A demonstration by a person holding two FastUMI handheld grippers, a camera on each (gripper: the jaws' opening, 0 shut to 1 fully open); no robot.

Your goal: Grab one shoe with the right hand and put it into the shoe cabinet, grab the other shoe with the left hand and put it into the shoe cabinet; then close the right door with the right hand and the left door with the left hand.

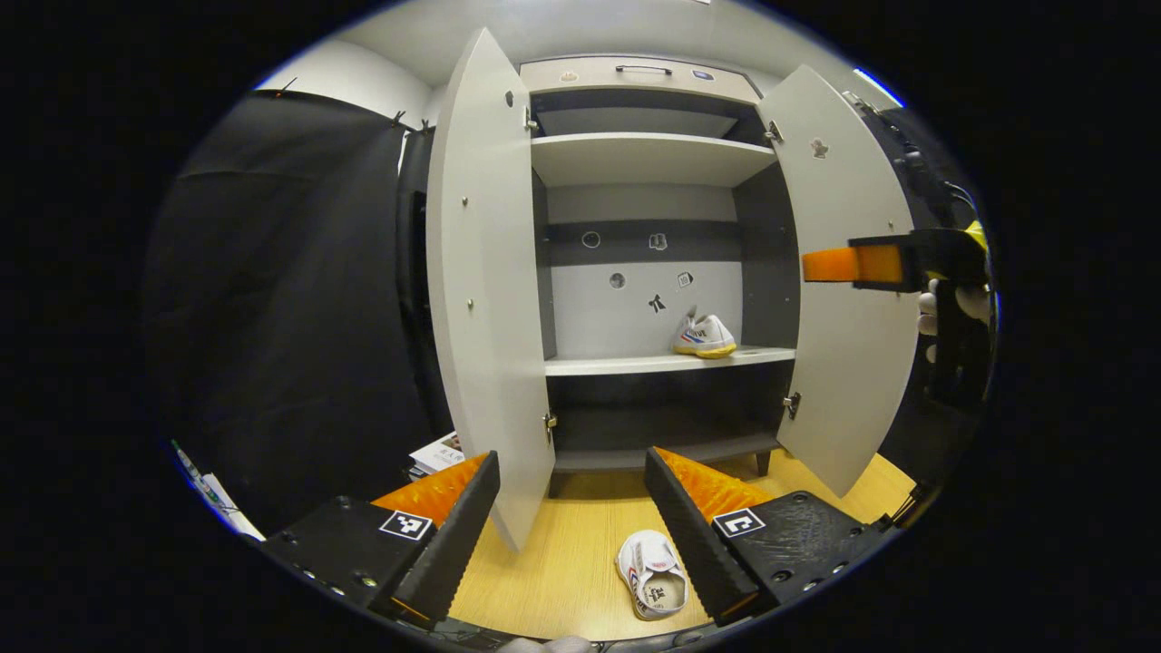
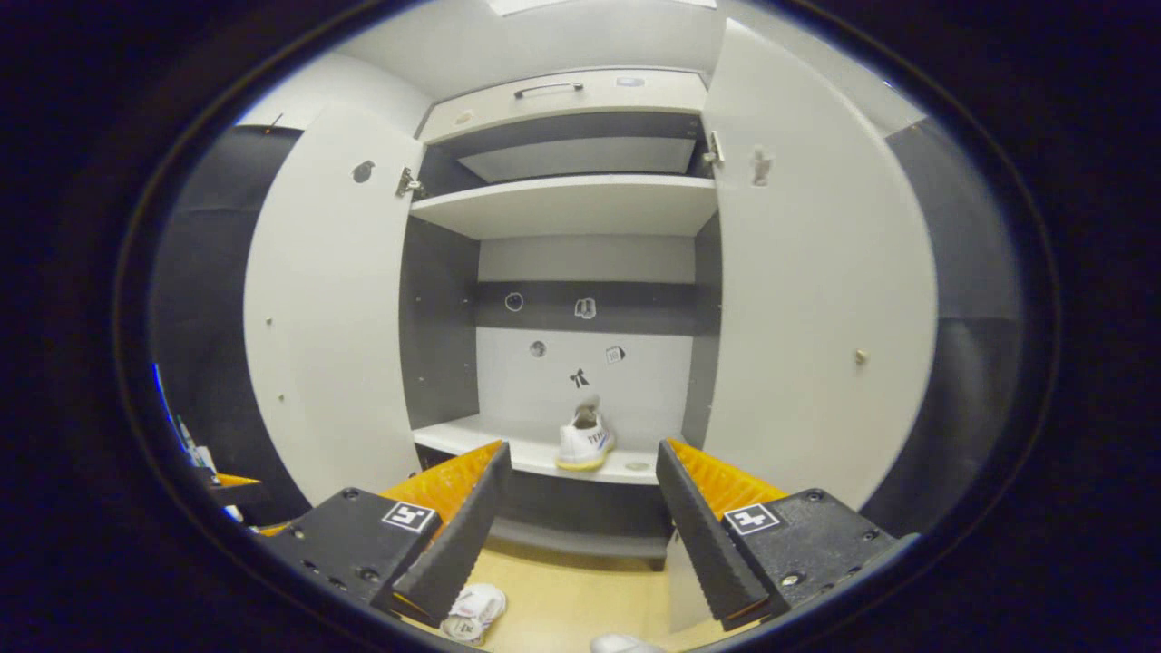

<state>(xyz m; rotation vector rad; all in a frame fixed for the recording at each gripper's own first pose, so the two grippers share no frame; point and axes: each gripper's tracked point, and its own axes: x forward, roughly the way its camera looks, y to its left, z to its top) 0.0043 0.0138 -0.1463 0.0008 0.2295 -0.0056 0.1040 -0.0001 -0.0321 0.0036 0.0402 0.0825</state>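
Observation:
The shoe cabinet point(image 1: 648, 159) stands with its left door point(image 1: 485, 290) and right door point(image 1: 848, 272) wide open. One white shoe point(image 1: 703, 337) rests on the middle shelf point(image 1: 626, 364), toward the right. In the right gripper view that same shoe point(image 2: 585, 441) sits heel-on straight ahead. The other white shoe point(image 1: 655, 573) lies on the wooden floor point(image 1: 562, 562) just in front of my open left gripper point(image 1: 573, 535). It also peeks out at the bottom of the right gripper view, shoe point(image 2: 473, 613). My right gripper point(image 2: 580, 531) is open and empty, and shows at the right edge as right gripper point(image 1: 857, 264).
A drawer with a handle point(image 1: 642, 69) tops the cabinet, above an upper shelf point(image 1: 648, 150). Black cloth point(image 1: 290, 299) hangs left of the cabinet. A few booklets point(image 1: 437, 453) lie on the floor by the left door's foot.

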